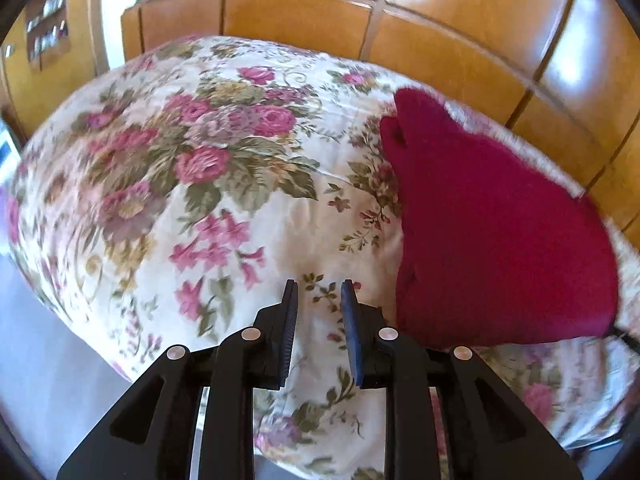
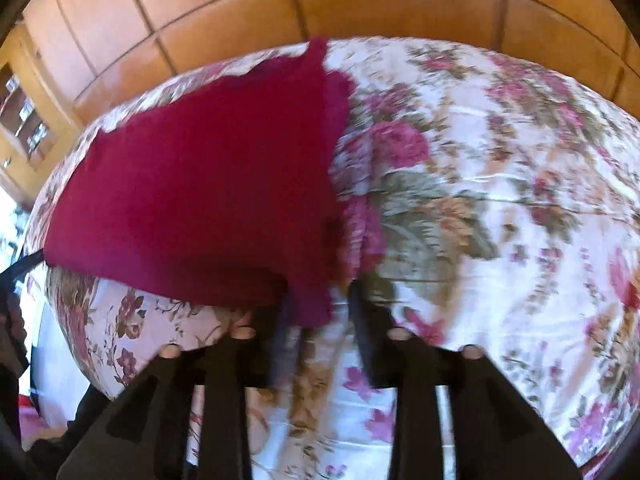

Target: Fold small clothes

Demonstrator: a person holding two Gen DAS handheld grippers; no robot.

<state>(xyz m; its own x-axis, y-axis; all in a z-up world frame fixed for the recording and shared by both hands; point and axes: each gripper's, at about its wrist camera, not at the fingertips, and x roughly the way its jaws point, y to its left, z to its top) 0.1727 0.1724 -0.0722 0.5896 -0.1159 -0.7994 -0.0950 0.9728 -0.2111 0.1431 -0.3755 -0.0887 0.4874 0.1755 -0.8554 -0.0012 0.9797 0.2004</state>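
A dark red knitted garment (image 1: 500,232) lies flat on the floral bedspread (image 1: 224,184), at the right of the left wrist view. My left gripper (image 1: 320,284) hovers over bare bedspread just left of the garment's near edge, its jaws slightly apart with nothing between them. In the blurred right wrist view the garment (image 2: 208,200) fills the upper left. Its near right corner (image 2: 310,304) hangs down by the left finger of my right gripper (image 2: 320,308). A gap shows between that corner and the right finger (image 2: 362,328), so the pads do not press on it.
Glossy wooden panels (image 1: 400,8) rise behind the bed. Pale floor (image 1: 48,352) shows past the bed's left edge, and a shelf (image 1: 46,28) stands far left. Something dark (image 2: 14,308) sits at the left border of the right wrist view.
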